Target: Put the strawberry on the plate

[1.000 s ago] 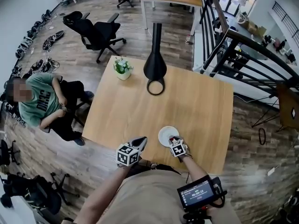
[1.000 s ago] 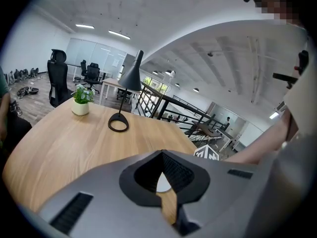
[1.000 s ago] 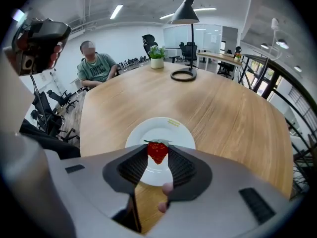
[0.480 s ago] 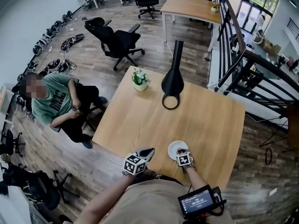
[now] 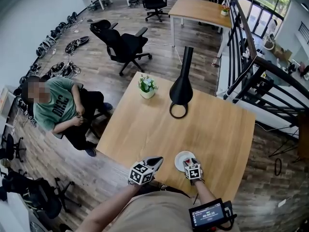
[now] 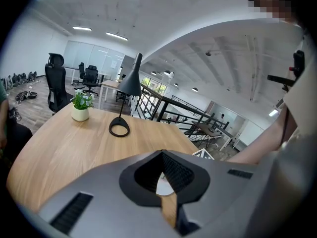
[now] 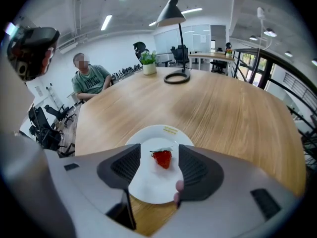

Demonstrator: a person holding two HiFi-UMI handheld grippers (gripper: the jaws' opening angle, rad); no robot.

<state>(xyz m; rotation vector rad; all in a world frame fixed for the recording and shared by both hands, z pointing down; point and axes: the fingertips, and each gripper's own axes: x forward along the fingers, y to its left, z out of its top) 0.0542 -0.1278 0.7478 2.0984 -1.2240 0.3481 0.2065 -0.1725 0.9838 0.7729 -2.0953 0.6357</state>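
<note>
Wooden table (image 5: 212, 129) | right gripper (image 7: 157, 170) jaws opening wide; pads clear of strawberry (image 7: 162, 158); it's sitting on plate (image 7: 148, 190) | left gripper (image 6: 166, 175) pinched together, empty | placement looks basically done imo

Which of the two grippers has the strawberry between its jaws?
The right gripper: its jaws are opening, clear of the strawberry lying on the white plate between them. The left gripper is shut on nothing.

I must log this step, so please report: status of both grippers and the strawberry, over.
Right gripper: fingers opening, clear of strawberry. Strawberry lies on plate. Left gripper shut, empty. Nothing in the way.
</note>
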